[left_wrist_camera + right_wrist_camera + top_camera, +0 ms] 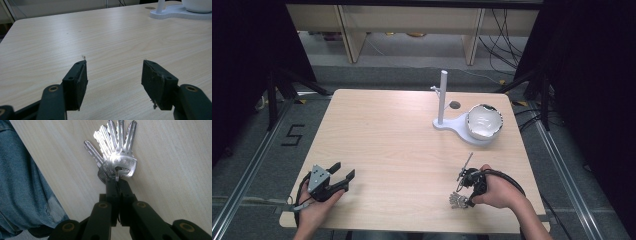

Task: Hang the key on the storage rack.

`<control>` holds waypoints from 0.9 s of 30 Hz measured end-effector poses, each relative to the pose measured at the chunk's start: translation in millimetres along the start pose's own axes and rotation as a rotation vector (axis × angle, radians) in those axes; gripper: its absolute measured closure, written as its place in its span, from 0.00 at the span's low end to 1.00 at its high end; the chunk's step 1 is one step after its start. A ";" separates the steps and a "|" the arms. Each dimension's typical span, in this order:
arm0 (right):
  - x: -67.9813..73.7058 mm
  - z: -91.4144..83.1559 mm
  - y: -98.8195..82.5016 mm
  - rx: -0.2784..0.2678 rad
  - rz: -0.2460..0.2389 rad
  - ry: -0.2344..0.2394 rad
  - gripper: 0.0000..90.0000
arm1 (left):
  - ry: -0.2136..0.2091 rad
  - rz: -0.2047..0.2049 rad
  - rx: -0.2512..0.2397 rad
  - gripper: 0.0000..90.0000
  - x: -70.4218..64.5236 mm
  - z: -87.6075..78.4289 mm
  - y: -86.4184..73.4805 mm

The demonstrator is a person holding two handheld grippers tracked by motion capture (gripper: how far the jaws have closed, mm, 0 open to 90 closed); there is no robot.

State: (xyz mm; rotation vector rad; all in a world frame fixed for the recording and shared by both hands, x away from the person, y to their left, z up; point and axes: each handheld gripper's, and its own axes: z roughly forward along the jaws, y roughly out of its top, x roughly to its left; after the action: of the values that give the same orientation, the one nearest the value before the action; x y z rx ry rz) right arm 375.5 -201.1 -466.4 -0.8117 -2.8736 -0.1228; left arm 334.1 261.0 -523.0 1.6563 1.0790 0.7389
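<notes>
The right gripper (117, 178) was shut tight on the ring of a bunch of keys (115, 152). The keys fanned out away from its jaws, lying on the table (402, 150) near the person's edge, on the right side. The white stand (443, 100) with its tall post and little hook stood well away, farther back on the table, with a white bowl (484, 121) sitting on its base. I think the keys would go to that hook, so they had to travel up and forward. Nothing lay in between. The left gripper (343, 171) rested far off at the left, jaws wide open and holding nothing
</notes>
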 end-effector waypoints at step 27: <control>-3.0 -44.0 -1.1 -0.125 0.030 -0.045 1.00 | -0.003 -0.007 0.001 0.41 0.0 -0.3 -0.1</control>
State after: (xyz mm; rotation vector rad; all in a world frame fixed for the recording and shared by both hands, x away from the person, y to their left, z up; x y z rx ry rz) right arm 382.9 -208.9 -423.6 -0.8908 -2.9182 -0.2863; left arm 333.8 261.1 -523.1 1.6535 1.0830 0.7311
